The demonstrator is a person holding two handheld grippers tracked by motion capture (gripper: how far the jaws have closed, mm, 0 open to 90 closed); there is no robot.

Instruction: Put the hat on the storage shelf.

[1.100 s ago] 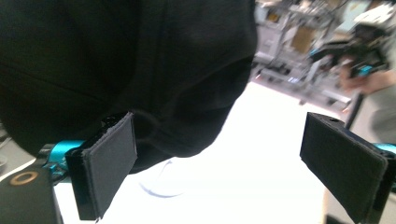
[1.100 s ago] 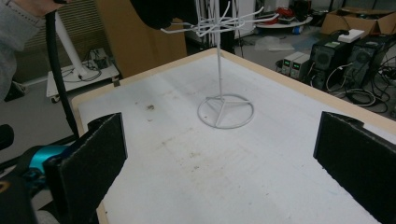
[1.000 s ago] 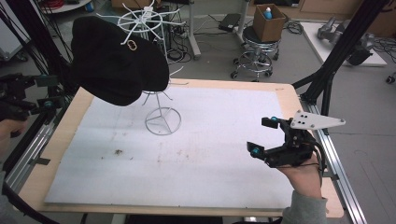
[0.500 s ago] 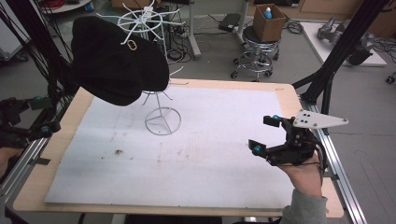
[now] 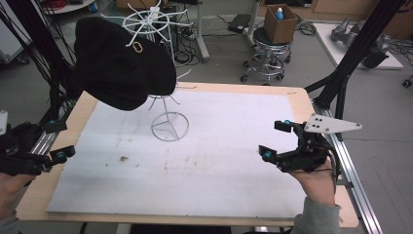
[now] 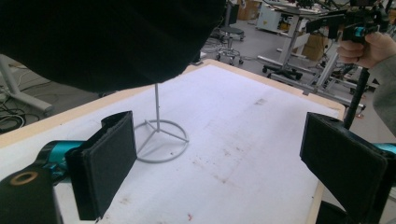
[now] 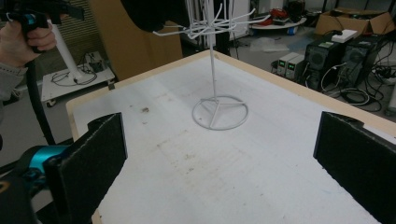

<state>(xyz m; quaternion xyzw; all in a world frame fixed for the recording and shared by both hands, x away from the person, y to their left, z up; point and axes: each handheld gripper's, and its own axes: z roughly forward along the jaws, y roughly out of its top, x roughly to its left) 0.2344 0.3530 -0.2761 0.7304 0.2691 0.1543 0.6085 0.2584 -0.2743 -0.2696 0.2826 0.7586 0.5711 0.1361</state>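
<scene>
A black hat [image 5: 124, 68] hangs on top of a white wire stand [image 5: 169, 126] at the back left of the white board [image 5: 219, 161]. At the table's left edge my left gripper [image 5: 57, 140] is open and holds nothing. In the left gripper view the hat [image 6: 102, 42] spreads above the stand's ring base [image 6: 161, 140], beyond the wide-apart jaws. My right gripper [image 5: 274, 140] is open near the right edge, well away from the stand. In the right gripper view the stand [image 7: 219, 112] rises ahead between the jaws, and the hat's edge [image 7: 149, 14] is at the top.
Aluminium rails [image 5: 346, 161] run along both table sides, and black frame posts [image 5: 360, 53] stand at the corners. A stool carrying a cardboard box [image 5: 280, 24] stands behind the table. Small brown stains [image 5: 122, 158] mark the board.
My left gripper has moved right and toward the person, coming in over the table's left edge. The right gripper has barely shifted. The hat and stand are unmoved.
</scene>
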